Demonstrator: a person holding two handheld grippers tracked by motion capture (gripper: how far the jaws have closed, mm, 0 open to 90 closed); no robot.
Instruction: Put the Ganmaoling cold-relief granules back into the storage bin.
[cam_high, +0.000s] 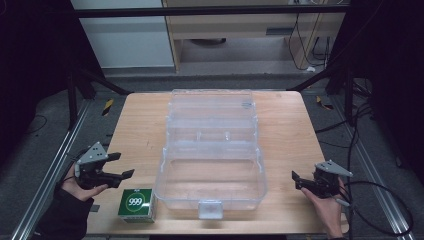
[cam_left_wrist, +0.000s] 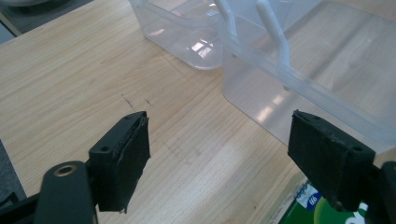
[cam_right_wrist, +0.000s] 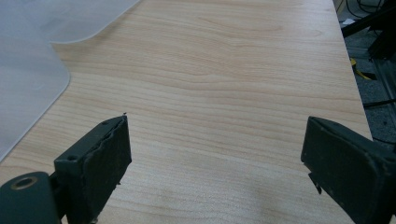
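The work in hand looks like loading the green box (cam_high: 137, 204) into the clear case (cam_high: 210, 155), and it is sitting at the very start: the box is lying on the surface (cam_high: 290, 130) at the near edge, just beside the case's front left corner, and nothing is gripping it. The case is standing open in the middle of the surface, its lid folded back away from the person, its tub looking bare.

The left tool (cam_high: 122, 166) is hovering above the surface just left of the box, jaws parted with only bare wood between them; in the left gripper view the box's green corner (cam_left_wrist: 322, 212) is peeking out under one jaw. The left hand (cam_high: 80, 186) is holding the tool roughly level, pointing toward the case.

The right tool (cam_high: 295, 180) is waiting at the case's right side, jaws spread wide and gripping nothing, held low and aimed inward by the right hand (cam_high: 327, 210).

The next move is probably calling for the left tool to swing over the box, drop around it and squeeze across its sides, then lift it clear of the case's wall.
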